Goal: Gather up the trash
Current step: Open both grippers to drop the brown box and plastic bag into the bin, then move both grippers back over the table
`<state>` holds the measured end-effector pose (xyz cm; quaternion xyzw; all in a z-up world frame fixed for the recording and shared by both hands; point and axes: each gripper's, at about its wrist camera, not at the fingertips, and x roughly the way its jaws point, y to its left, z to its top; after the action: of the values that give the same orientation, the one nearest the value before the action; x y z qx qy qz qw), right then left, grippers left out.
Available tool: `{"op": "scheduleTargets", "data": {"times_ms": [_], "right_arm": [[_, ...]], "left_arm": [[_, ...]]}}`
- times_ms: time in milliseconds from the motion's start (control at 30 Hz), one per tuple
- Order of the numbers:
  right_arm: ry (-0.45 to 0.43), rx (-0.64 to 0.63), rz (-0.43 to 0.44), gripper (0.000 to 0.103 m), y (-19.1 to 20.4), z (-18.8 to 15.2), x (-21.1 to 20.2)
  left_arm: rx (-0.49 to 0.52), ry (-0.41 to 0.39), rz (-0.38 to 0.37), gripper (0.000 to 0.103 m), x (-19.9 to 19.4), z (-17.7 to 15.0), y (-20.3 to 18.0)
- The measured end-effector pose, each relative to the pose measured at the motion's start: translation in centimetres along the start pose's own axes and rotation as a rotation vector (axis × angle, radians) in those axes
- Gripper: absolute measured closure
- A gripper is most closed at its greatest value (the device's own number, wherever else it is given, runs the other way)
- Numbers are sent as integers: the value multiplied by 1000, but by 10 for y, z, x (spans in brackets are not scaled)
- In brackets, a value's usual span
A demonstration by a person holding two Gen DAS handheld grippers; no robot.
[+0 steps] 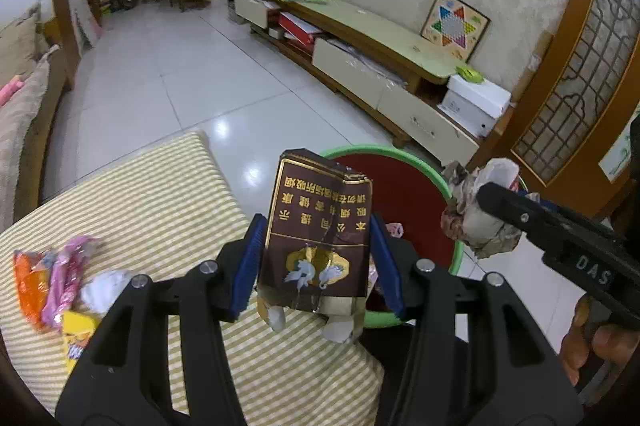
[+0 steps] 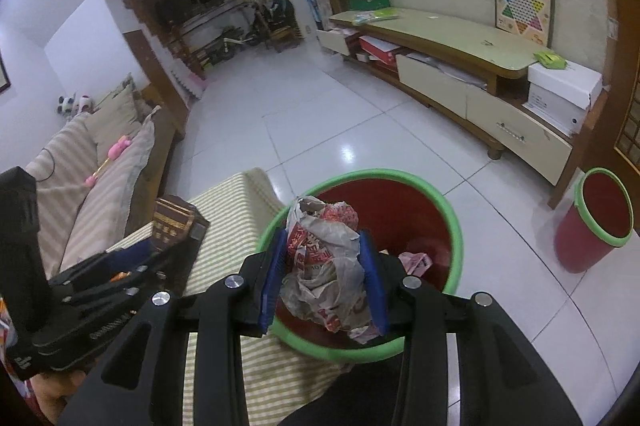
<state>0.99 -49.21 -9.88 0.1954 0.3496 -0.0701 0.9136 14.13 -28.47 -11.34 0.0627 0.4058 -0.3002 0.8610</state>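
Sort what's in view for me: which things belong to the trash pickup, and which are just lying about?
Part of the job:
- cigarette pack, held in the left gripper
- crumpled paper, held in the right gripper
- green-rimmed bin beside the striped cushion
- wrappers on the cushion

Just lying about:
- checkers board
- white box
- second bin

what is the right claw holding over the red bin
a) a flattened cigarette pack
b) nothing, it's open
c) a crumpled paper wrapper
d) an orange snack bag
c: in the right wrist view the right claw is shut on a crumpled paper wrapper with red print, above the red bin with the green rim; the brown cigarette pack is in the left claw instead.
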Motion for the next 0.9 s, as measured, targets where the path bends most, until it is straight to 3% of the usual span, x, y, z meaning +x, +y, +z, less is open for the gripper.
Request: {"op": "scheduleTargets", "data": {"times_ms": [100, 200, 267, 367, 633, 900], "right_arm": [[-2, 13, -9, 59, -10, 3, 7], [5, 21, -37, 52, -17, 5, 16], [7, 31, -51, 51, -21, 6, 18], [-1, 48, -56, 43, -24, 3, 17], [27, 61, -60, 42, -14, -12, 3], [67, -7, -7, 39, 33, -41, -15]], "left_arm": [[8, 25, -11, 52, 15, 3, -6], [26, 27, 0, 27, 23, 6, -10], [32, 25, -3, 27, 21, 6, -11], [49, 15, -4, 26, 14, 4, -13], [88, -56, 24, 23, -24, -7, -10], [-44, -80, 90, 23, -78, -46, 37]]}}
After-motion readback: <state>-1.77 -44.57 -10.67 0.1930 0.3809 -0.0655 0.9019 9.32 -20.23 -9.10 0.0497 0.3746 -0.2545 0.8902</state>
